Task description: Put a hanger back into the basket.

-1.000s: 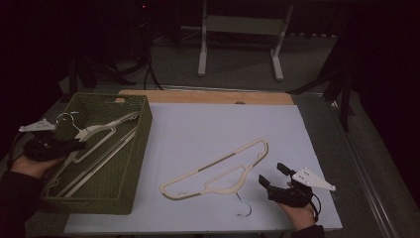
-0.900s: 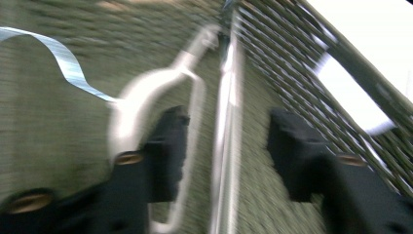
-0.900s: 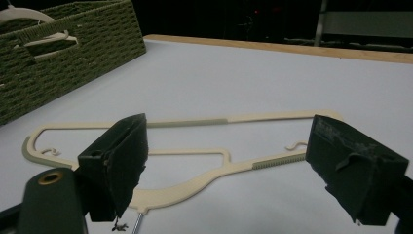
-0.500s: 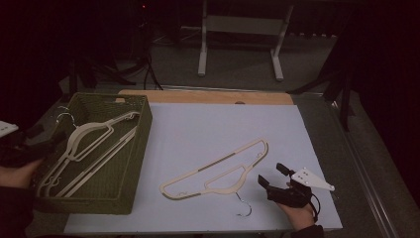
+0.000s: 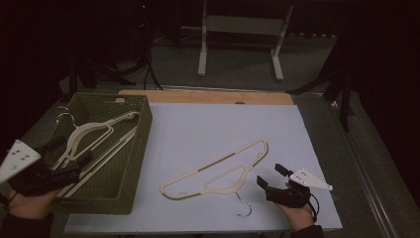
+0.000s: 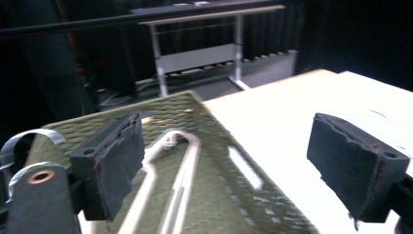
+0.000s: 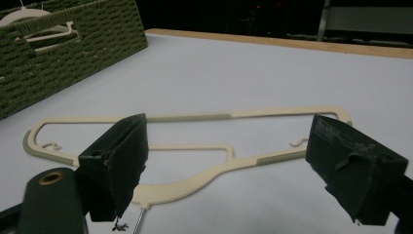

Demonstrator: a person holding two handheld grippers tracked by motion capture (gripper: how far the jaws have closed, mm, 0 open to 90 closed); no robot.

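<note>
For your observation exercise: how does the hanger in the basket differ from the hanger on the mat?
The hanger in the basket leans on the green basket, hook toward the far corner. The hanger on the mat lies flat on the white mat, hook toward the right gripper. Both are cream with metal hooks.

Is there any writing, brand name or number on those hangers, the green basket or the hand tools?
No readable text anywhere: the hanger on the table, the hangers in the basket, the green basket and both grippers show no words, labels or numbers.
</note>
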